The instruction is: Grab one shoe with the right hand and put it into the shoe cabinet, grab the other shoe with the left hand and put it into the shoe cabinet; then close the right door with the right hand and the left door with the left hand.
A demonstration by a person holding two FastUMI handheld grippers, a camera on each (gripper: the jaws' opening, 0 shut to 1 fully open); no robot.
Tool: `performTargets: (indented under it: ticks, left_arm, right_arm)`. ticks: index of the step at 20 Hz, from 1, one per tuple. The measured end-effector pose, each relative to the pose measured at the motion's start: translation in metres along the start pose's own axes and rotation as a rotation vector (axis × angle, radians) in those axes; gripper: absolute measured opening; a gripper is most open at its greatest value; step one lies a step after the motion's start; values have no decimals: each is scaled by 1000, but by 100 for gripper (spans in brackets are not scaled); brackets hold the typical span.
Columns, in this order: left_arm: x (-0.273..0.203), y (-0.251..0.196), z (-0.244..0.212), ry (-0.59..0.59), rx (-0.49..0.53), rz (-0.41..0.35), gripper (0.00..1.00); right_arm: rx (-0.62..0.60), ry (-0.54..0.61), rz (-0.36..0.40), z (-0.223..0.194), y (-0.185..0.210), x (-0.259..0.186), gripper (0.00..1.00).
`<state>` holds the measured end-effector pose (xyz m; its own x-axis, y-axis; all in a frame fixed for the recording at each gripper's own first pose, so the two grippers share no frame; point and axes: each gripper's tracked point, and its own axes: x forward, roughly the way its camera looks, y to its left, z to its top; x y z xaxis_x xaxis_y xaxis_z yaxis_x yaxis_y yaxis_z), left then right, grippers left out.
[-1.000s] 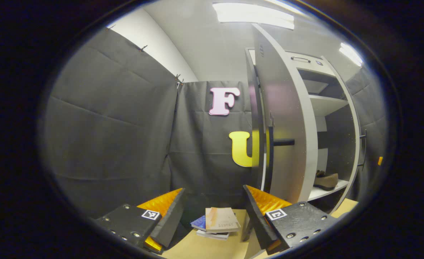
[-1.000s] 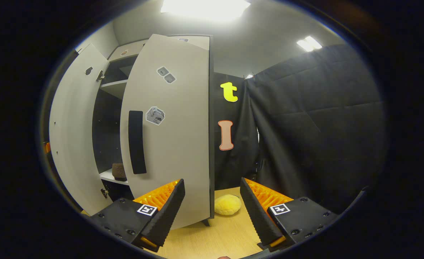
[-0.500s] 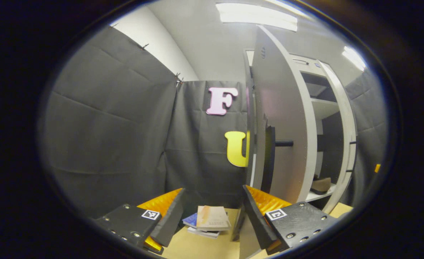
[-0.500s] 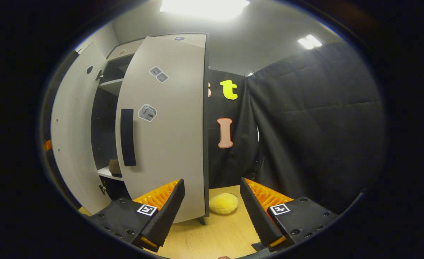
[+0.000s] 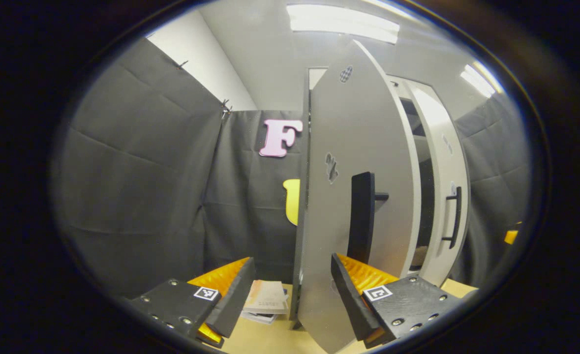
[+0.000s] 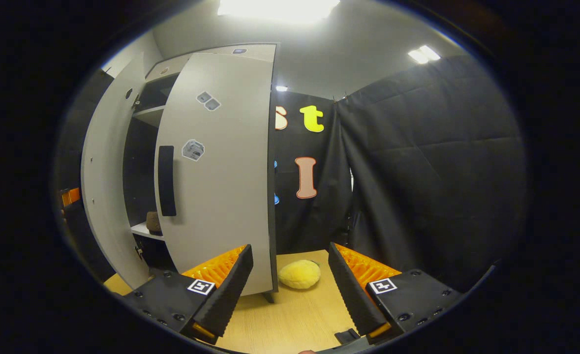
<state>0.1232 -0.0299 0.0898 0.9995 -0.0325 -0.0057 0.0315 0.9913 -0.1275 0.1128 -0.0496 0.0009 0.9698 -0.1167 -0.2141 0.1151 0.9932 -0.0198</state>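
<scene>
In the left gripper view, the shoe cabinet's left door point(image 5: 339, 231) stands close ahead, partly swung in, with a black handle point(image 5: 361, 216). My left gripper point(image 5: 290, 300) is open and empty, and one of its fingers point(image 5: 351, 295) is low in front of that door. Past a narrow dark gap stands the right door point(image 5: 440, 196). In the right gripper view, the right door point(image 6: 226, 196) is half shut, and my open, empty right gripper point(image 6: 290, 290) straddles its lower free edge. A brown shoe point(image 6: 153, 221) sits on the inner shelf point(image 6: 139, 229) beyond the left door point(image 6: 104, 177).
A small stack of books point(image 5: 267, 301) lies on the wooden floor left of the cabinet. On the right of the cabinet a yellow plush point(image 6: 299, 274) rests by the door's foot. Black cloth walls close in on both sides.
Both doors have swung toward shut and the gap between them has narrowed. In the left gripper view the left door now hides most of the cabinet's inside. Both grippers stayed open.
</scene>
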Motion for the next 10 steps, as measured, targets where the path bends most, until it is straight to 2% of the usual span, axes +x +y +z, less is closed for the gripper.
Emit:
performTargets:
  ticks: [2, 3, 8, 10]
  left_arm:
    - [7, -19, -2, 2, 1, -23, 93]
    - [9, -31, 0, 1, 0, -37, 93]
    - [23, -88, -1, -9, 3, -112, 93]
    - [31, -104, -2, -16, 26, -117, 93]
  right_arm:
    - [6, -1, -6, -4, -19, -5, 94]
    - [5, 0, -10, -4, -22, -7, 98]
    - [23, -1, -16, -3, -32, -13, 98]
    - [29, -6, -10, -3, -31, -15, 98]
